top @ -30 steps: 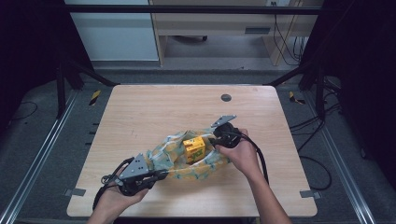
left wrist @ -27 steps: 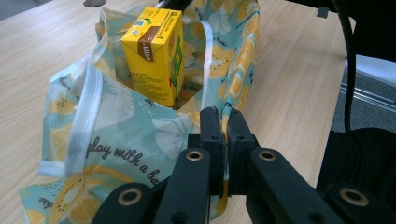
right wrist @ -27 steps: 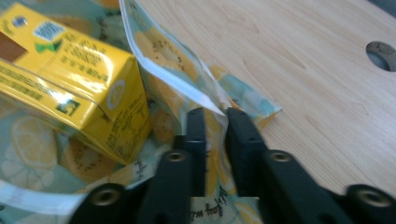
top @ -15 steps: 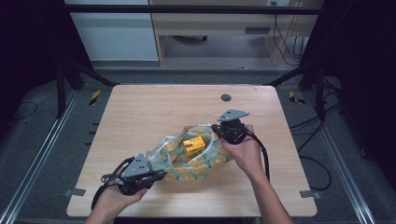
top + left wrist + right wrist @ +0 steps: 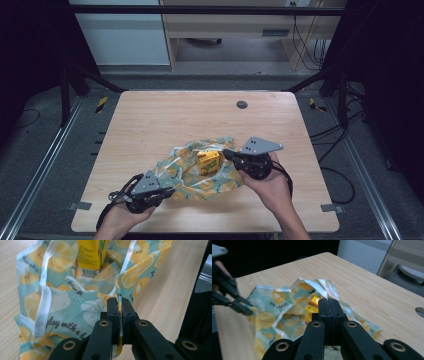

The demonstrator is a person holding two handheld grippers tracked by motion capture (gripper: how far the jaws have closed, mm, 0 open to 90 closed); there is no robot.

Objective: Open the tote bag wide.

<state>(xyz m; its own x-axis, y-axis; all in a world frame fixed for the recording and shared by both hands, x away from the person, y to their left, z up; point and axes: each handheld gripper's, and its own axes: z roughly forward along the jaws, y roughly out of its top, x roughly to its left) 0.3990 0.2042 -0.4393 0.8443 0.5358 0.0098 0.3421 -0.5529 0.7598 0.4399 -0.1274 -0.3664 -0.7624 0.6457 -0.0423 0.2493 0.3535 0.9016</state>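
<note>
The bag [image 5: 200,172], a lemon-print cloth one, lay crumpled between the two claws with its mouth pulled open, and a yellow carton [image 5: 209,161] stood inside it, just ahead of the right claw's tips. In the left gripper view the carton [image 5: 91,255] rose from the folds beyond the jaws, barcode facing them.

The left claw [image 5: 167,191] was closed tight on the bag's near-left edge; its jaws pinched the cloth [image 5: 75,307] between the pads. The right claw [image 5: 227,152] was likewise closed, having just clamped down on the bag's white-trimmed rim [image 5: 322,290], which stood up out of its tips; the carton [image 5: 312,306] showed just left of them.

Everything rested on a pale wooden table [image 5: 165,115]. Well beyond the right claw, a small dark round cap [image 5: 242,104] sat in the tabletop near the far edge. Past the table stood a light cabinet [image 5: 120,35] and a desk [image 5: 235,27], with cables [image 5: 300,40] hanging to the right.
</note>
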